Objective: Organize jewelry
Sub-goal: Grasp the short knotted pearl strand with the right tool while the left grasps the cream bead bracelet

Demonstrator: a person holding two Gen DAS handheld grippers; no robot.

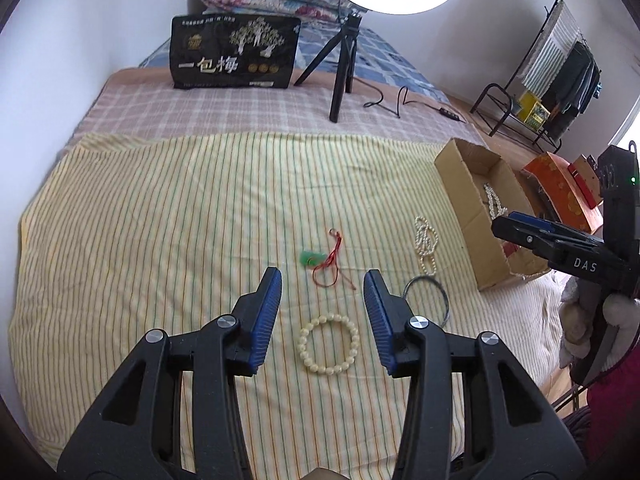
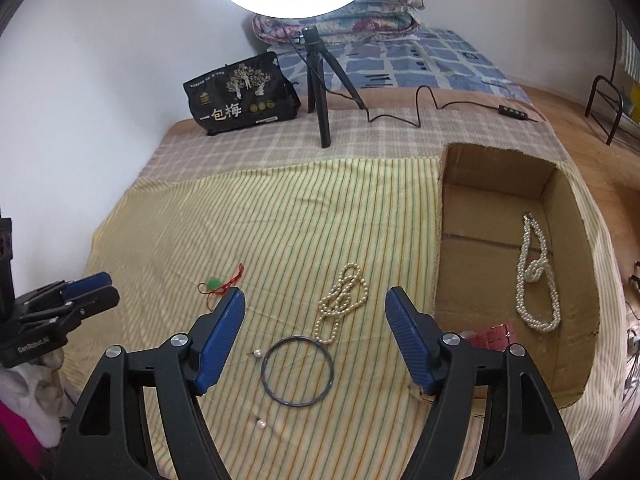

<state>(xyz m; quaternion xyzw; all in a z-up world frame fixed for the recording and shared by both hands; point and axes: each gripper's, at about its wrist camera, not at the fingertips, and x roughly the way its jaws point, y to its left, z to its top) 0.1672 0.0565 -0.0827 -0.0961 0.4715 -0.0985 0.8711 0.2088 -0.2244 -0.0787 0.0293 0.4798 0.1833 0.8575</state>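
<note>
The left gripper (image 1: pixel 322 276) is wide open over the striped sheet (image 1: pixel 160 240) on the bed and holds nothing; a bead bracelet (image 1: pixel 329 343) lies between its fingers, not touched, with a green charm on red string (image 1: pixel 320 260) just past them. The right gripper (image 2: pixel 315 294), marked "DAS" on its side, is wide open and empty too, with a thin dark ring (image 2: pixel 297 370) and two loose pearls between its fingers and a pearl necklace (image 2: pixel 341 304) just beyond. Farther right, a box (image 2: pixel 568 200) holds another pearl necklace (image 2: pixel 536 280), and at the back stands a black bag (image 1: pixel 235 52) with the writing "一包梅".
</note>
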